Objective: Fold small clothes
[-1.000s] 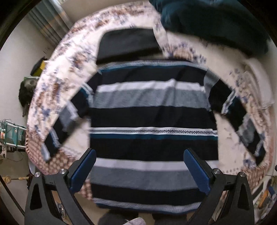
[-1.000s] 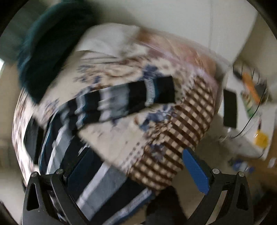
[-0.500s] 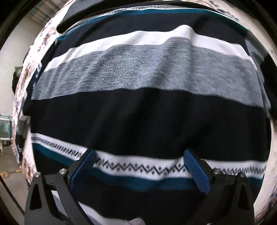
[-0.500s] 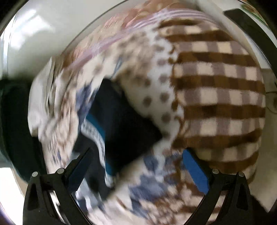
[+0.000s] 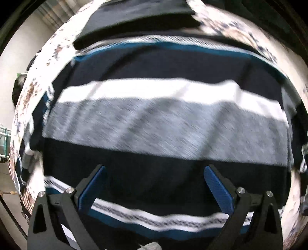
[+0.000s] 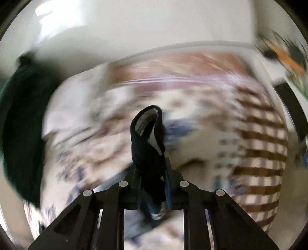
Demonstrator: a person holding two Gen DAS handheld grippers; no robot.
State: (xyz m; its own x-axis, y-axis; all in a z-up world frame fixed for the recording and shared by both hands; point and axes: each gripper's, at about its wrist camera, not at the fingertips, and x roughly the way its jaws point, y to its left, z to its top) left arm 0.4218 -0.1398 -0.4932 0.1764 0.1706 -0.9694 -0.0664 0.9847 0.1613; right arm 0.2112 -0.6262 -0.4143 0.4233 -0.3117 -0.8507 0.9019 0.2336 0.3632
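Observation:
A striped sweater (image 5: pixel 165 127) in navy, white, grey and teal lies spread flat on a patterned blanket (image 5: pixel 32 92). My left gripper (image 5: pixel 154 180) is open and hovers over the sweater's lower body, with its blue pads apart. My right gripper (image 6: pixel 153 173) is shut on the sweater's dark sleeve cuff (image 6: pixel 147 138), which sticks up between the jaws above the blanket (image 6: pixel 211 134). The right wrist view is blurred.
A folded dark garment (image 5: pixel 138 17) lies on the blanket beyond the sweater's collar. A dark green cloth pile (image 6: pixel 21 123) sits at the left. A brown checked part of the blanket (image 6: pixel 263 153) lies at the right, with a cluttered surface (image 6: pixel 284 57) beyond it.
My right gripper has closed on the sleeve cuff and lifted it off the blanket. My left gripper has pulled back a little from the sweater and stays open.

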